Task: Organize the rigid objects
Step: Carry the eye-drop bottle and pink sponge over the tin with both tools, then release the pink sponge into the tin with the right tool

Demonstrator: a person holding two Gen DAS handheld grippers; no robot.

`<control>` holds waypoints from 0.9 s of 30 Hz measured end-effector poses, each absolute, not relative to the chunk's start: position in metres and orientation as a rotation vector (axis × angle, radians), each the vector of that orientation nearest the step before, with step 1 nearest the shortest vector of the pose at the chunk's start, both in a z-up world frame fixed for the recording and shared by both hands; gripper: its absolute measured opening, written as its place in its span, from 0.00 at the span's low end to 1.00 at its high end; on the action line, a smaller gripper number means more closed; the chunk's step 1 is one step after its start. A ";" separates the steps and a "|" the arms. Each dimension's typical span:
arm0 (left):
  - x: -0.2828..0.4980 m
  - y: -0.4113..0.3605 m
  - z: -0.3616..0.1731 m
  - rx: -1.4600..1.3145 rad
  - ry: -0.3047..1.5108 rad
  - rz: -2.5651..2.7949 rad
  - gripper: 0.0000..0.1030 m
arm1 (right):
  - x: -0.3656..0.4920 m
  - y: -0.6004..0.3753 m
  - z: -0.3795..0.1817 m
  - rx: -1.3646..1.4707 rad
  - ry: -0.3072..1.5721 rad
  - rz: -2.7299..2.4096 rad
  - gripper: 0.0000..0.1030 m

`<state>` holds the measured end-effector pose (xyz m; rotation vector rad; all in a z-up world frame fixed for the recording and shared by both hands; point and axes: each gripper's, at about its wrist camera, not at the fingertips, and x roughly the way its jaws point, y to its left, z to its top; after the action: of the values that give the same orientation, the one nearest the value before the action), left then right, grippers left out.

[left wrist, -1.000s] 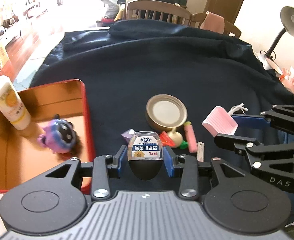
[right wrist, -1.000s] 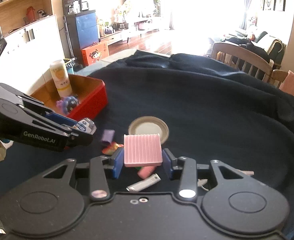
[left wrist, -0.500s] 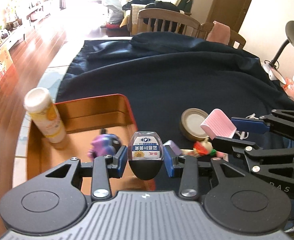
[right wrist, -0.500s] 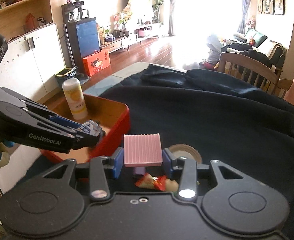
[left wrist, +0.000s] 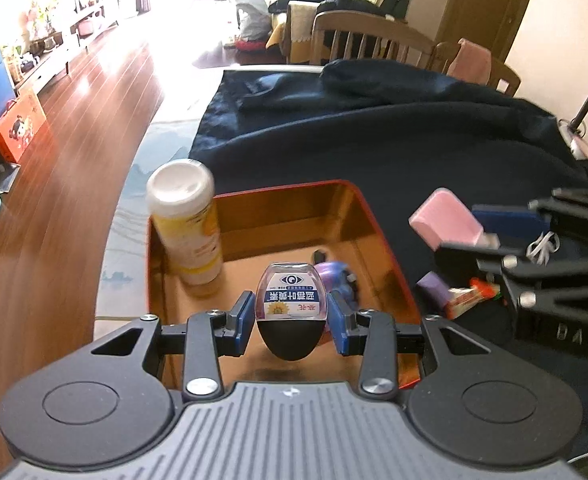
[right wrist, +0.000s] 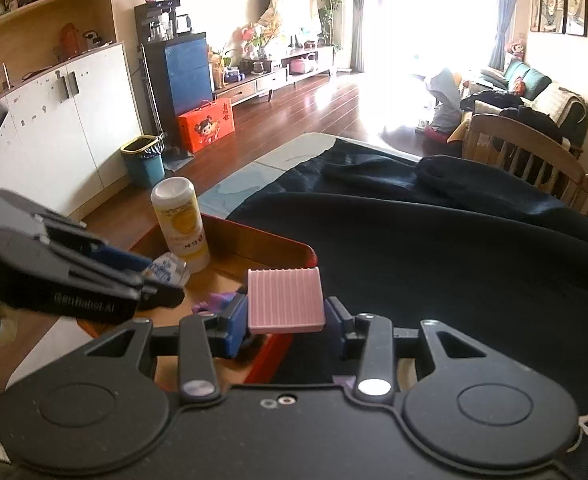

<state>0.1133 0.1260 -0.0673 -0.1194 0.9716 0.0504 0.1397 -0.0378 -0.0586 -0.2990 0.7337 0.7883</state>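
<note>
Your left gripper is clamped on a small clear egg-shaped bottle with a blue-and-white label and a black cap, blue pads snug on both sides; its long axis runs along the fingers, black cap end pointing back at the camera and the clear end pointing forward, label upside down from this view. It hangs over the near half of the red metal tray with the shiny orange-gold inside. Just past the bottle, a purple toy figure sits on the tray floor, partly hidden behind it, so the open floor is mostly to the left and centre. In the far-left corner a white-capped cylindrical bottle with a yellow label stands upright against the tray wall. Over on the right, your right gripper is pinching a flat pink ribbed rectangular block, held level with the ribs running away from the camera; it hovers right about at the tray's near-right rim, can't tell if it's fully inside the edge. On the dark navy cloth just outside the tray's right wall you've got a small purple block and a red-and-white wrapper lying close together, with a white cord a bit further back. Beyond the tray the cloth is wide open up to the wooden chair at the far edge.
</note>
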 end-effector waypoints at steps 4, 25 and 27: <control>0.119 0.137 -0.079 -0.101 0.997 0.065 0.37 | 0.151 -0.010 -0.069 -0.341 0.754 0.799 0.39; 0.144 0.158 -0.121 -0.036 1.113 0.060 0.37 | 0.193 0.070 -0.122 -0.448 0.913 0.845 0.40; 0.146 0.158 -0.122 -0.031 1.111 0.056 0.37 | 0.194 0.074 -0.126 -0.463 0.921 0.845 0.40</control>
<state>0.1461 0.1579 -0.1218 -0.0313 1.1109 0.0560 0.1938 0.0744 -0.1259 -0.4626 0.9210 0.8450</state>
